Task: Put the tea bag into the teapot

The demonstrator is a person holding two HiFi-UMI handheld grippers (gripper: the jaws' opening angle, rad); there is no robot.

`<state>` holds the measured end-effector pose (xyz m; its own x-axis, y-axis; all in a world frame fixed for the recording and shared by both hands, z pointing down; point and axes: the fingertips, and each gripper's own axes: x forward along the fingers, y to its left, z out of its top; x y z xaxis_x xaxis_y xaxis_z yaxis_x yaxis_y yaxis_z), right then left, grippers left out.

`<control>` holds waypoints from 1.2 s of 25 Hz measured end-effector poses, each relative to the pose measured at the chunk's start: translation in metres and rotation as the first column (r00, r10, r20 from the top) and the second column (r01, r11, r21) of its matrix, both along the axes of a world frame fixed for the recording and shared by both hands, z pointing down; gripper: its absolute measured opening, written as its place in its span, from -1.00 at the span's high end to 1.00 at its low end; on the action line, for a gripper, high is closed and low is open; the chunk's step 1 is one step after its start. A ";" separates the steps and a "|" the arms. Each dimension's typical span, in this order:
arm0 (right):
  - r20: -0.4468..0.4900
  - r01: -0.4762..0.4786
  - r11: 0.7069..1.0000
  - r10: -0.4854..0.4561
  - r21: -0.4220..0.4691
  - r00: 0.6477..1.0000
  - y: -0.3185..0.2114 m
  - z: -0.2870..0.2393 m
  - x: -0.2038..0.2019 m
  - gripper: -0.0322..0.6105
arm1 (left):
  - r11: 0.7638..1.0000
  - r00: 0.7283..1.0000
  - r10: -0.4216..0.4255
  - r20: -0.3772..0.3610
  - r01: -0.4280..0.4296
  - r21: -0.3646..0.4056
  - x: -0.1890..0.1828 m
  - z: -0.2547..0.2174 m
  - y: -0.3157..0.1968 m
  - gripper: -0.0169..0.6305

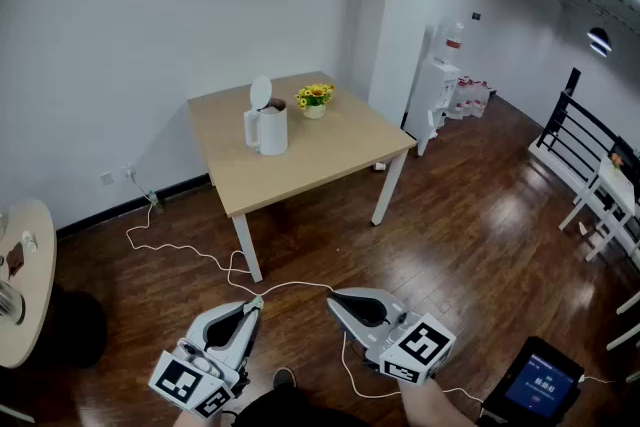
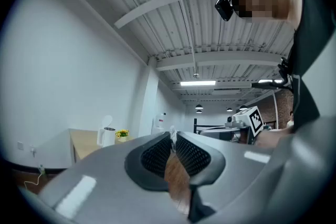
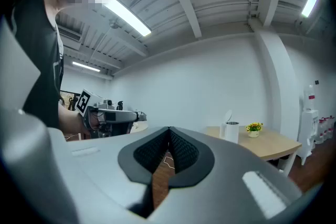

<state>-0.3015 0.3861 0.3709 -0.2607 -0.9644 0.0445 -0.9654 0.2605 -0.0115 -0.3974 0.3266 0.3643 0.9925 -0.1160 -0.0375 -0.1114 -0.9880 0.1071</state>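
A white teapot (image 1: 267, 127) with its lid flipped up stands on a light wooden table (image 1: 340, 155) far ahead of me. It shows small in the left gripper view as the teapot (image 2: 107, 135) and in the right gripper view as the teapot (image 3: 230, 130). No tea bag shows in any view. My left gripper (image 1: 253, 305) and right gripper (image 1: 332, 299) hang low over the wooden floor, well short of the table. In their own views the left gripper (image 2: 172, 136) and right gripper (image 3: 169, 131) are both shut with nothing between the jaws.
A small pot of yellow flowers (image 1: 315, 99) stands beside the teapot. A white cable (image 1: 200, 255) trails across the floor. A round table (image 1: 25, 275) is at the left, a water dispenser (image 1: 437, 85) behind the table, and a tablet (image 1: 538, 380) at bottom right.
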 end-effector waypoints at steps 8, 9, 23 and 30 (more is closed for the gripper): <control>0.004 -0.040 0.999 0.040 0.001 0.999 -0.044 -0.005 0.018 0.89 | 0.999 0.999 0.034 0.000 -0.034 -0.028 0.016 -0.001 -0.048 0.83; 0.006 -0.043 0.999 0.043 -0.002 0.999 -0.054 -0.004 0.022 0.89 | 0.999 0.999 0.040 0.001 -0.040 -0.031 0.020 0.001 -0.058 0.83; 0.008 -0.061 0.997 0.062 -0.041 0.998 -0.164 -0.001 0.067 0.89 | 0.995 0.996 0.088 -0.010 -0.088 -0.049 0.073 0.009 -0.168 0.83; 0.023 -0.026 0.999 0.028 -0.045 0.999 -0.194 0.005 0.107 0.89 | 0.995 0.997 0.078 -0.002 -0.078 -0.057 0.123 0.014 -0.201 0.83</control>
